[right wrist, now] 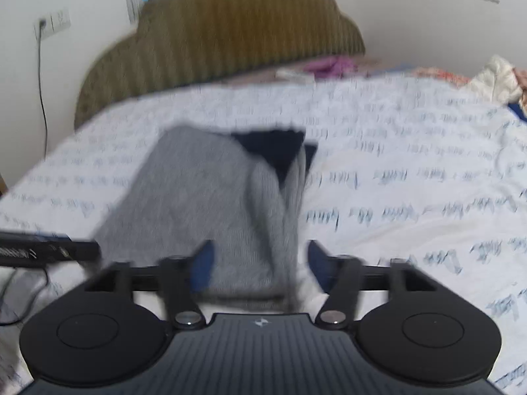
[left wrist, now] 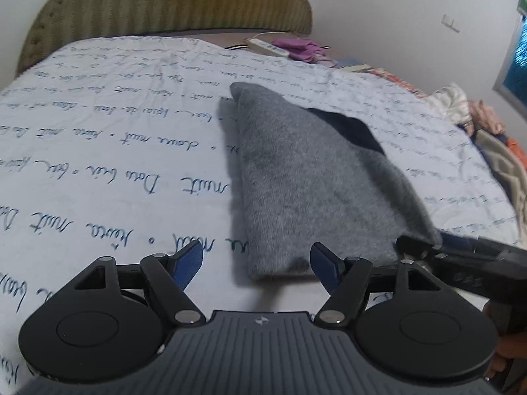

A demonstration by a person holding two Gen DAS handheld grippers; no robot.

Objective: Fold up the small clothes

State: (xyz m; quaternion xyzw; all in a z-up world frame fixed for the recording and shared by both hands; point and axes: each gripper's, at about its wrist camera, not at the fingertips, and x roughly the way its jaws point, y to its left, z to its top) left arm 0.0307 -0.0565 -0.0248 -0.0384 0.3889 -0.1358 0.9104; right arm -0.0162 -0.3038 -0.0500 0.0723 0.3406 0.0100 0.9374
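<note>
Left gripper (left wrist: 255, 263) spread, empty; right gripper (right wrist: 260, 263) spread astride grey garment (right wrist: 197, 204); wall socket (right wrist: 52, 24), 10 o'clock, right view only.

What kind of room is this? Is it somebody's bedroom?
Most likely yes, a bedroom. There is a bed with a padded olive headboard, covered by a white bedspread printed with handwriting. A grey knitted garment lies on it, and more clothes are heaped along the far side.

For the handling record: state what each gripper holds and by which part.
Nothing is held. The left gripper and right gripper both stand open at the near edge of the folded grey garment.
</note>
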